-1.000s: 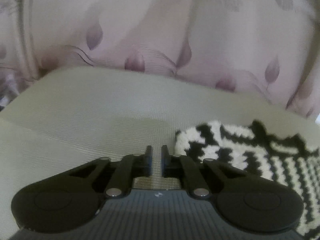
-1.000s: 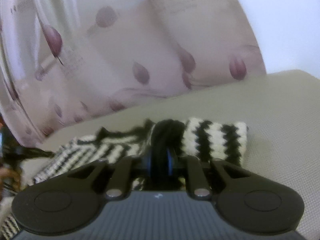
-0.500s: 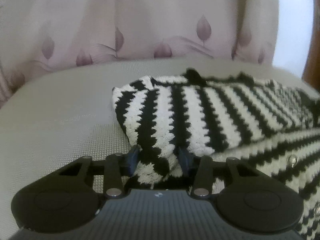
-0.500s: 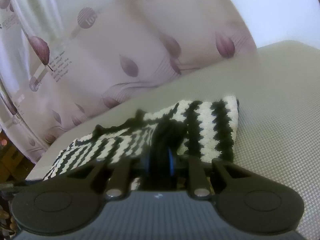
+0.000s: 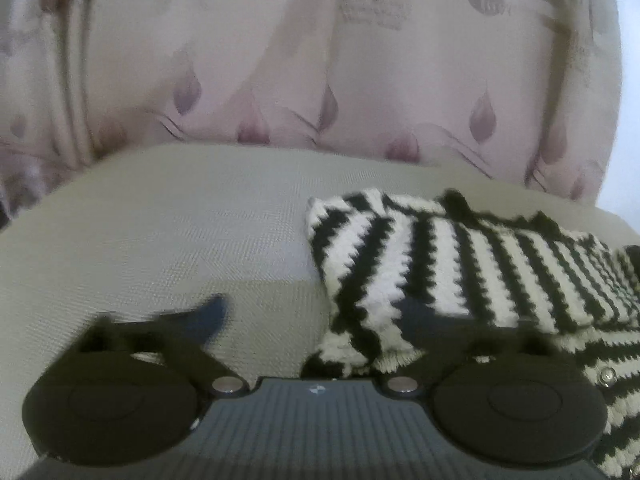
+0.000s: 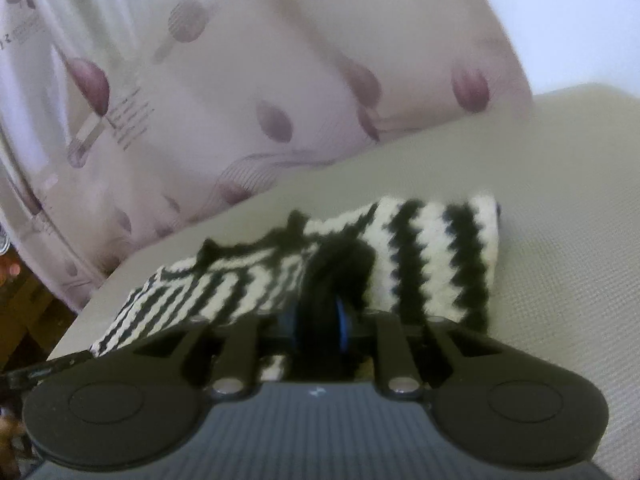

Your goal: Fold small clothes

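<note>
Spreading wide now, the left gripper (image 5: 320,320) is letting go of the black-and-white zigzag knitted garment (image 5: 460,264) it was pinching half a second ago; its fingers (image 5: 208,316) are standing apart around the folded corner. That garment is lying on the pale grey-green woven mat (image 5: 180,240), in front of the pink leaf-print curtain (image 5: 320,80). Meanwhile the right gripper (image 6: 320,320) is clamping a dark bunched edge. Looks like a fold is being set down; the next move probably calls for regrasping and pulling the cloth across.
</note>
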